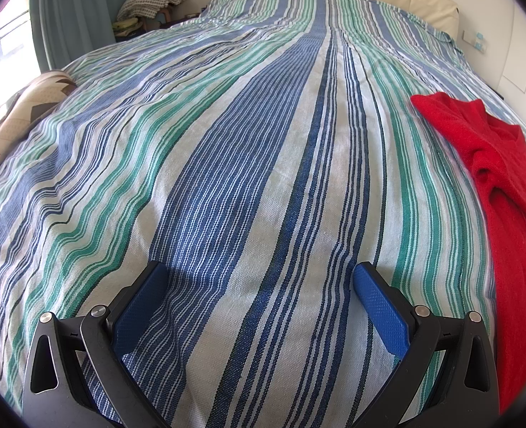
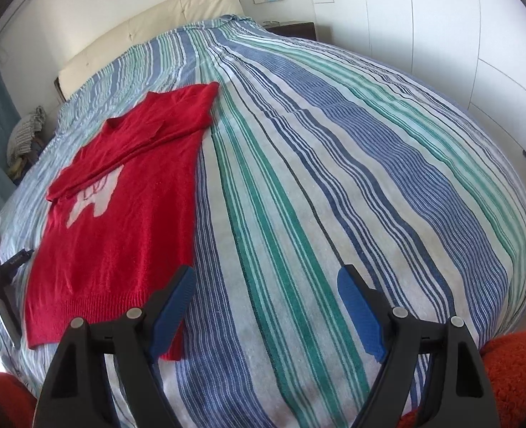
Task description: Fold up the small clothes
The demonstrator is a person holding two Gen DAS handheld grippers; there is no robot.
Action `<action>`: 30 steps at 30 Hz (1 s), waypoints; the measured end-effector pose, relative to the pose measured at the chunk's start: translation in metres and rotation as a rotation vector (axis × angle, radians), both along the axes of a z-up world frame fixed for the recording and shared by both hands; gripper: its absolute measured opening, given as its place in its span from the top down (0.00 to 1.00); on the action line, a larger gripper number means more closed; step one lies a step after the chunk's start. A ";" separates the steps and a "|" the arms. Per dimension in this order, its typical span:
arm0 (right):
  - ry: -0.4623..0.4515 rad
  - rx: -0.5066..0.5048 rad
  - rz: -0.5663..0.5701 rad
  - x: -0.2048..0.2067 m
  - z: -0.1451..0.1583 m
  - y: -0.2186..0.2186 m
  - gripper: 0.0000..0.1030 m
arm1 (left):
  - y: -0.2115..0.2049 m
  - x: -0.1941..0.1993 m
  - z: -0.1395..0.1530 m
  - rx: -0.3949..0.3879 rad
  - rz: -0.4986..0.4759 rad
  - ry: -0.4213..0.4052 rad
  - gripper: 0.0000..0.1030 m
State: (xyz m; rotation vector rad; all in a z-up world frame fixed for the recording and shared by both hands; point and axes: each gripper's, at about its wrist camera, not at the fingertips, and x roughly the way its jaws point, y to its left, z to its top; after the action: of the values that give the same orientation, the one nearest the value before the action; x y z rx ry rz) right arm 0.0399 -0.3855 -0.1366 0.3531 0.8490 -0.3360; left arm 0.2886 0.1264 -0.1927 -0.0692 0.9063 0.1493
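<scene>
Sweater [image 2: 120, 221]: red knit, lying flat on bed [image 2: 334, 178], looking soft, light, floppy; hem corners suiting pinch. Both grippers' jaws standing released, empty.

bright daylight from window [image 1: 2, 35], sharp, fisheye-warped edges
</scene>
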 end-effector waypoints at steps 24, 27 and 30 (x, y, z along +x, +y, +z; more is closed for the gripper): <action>0.224 -0.098 -0.056 0.022 -0.003 0.031 0.21 | 0.000 0.000 0.000 0.000 0.000 0.000 0.00; 0.176 -0.088 -0.069 0.015 0.001 0.026 0.21 | 0.000 0.000 0.000 0.000 0.000 0.000 0.00; 0.162 -0.075 -0.060 0.012 -0.003 0.023 0.21 | 0.000 0.000 0.000 0.000 0.000 0.000 0.00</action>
State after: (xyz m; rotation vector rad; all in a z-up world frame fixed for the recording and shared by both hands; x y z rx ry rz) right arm 0.0515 -0.3620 -0.1396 0.2843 0.9825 -0.4558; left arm 0.2884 0.1260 -0.1928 -0.0694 0.9062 0.1495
